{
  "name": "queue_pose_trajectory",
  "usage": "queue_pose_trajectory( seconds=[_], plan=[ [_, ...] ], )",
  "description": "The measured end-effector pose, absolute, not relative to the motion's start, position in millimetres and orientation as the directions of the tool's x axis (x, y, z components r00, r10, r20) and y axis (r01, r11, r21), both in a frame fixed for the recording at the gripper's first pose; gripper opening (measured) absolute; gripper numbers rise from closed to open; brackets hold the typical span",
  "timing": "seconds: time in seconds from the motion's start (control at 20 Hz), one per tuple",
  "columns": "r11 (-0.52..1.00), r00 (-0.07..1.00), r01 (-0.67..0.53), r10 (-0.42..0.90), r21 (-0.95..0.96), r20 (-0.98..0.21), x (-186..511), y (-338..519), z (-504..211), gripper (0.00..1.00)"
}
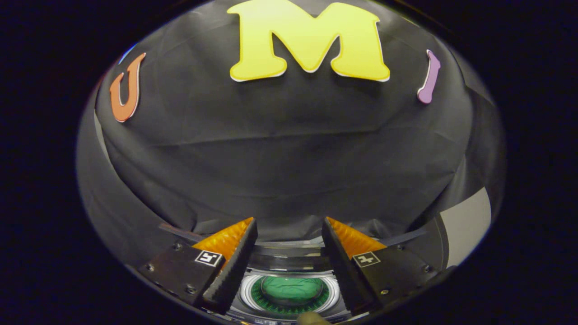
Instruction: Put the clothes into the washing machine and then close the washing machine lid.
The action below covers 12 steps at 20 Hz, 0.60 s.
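Gripper [289,225] jaws held wide apart, nothing gripped. Washing machine [289,264] seen between fingers at 6 o'clock, round drum opening faced up toward cam. Green clothes [291,289] bunched inside drum; long axis unclear. Black booth cloth [280,158] hung beyond at 12.

My gripper [289,225] hangs with its fingers spread apart, nothing between them. Below, between the fingers, I see the washing machine's round silver-rimmed opening [289,295], with a green crumpled cloth [291,289] inside the drum.
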State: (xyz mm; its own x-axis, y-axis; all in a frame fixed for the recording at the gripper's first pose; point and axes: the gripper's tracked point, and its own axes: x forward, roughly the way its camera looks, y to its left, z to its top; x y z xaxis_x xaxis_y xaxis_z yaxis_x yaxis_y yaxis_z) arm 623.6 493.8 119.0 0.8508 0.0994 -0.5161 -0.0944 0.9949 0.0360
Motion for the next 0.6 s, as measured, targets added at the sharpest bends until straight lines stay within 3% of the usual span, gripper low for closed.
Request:
queue_pose_trajectory(
  seconds=[0.6],
  plan=[
    [0.994, 0.865, -0.104, 0.11, 0.038, -0.49, 612, 493, 120, 0.93]
  ],
)
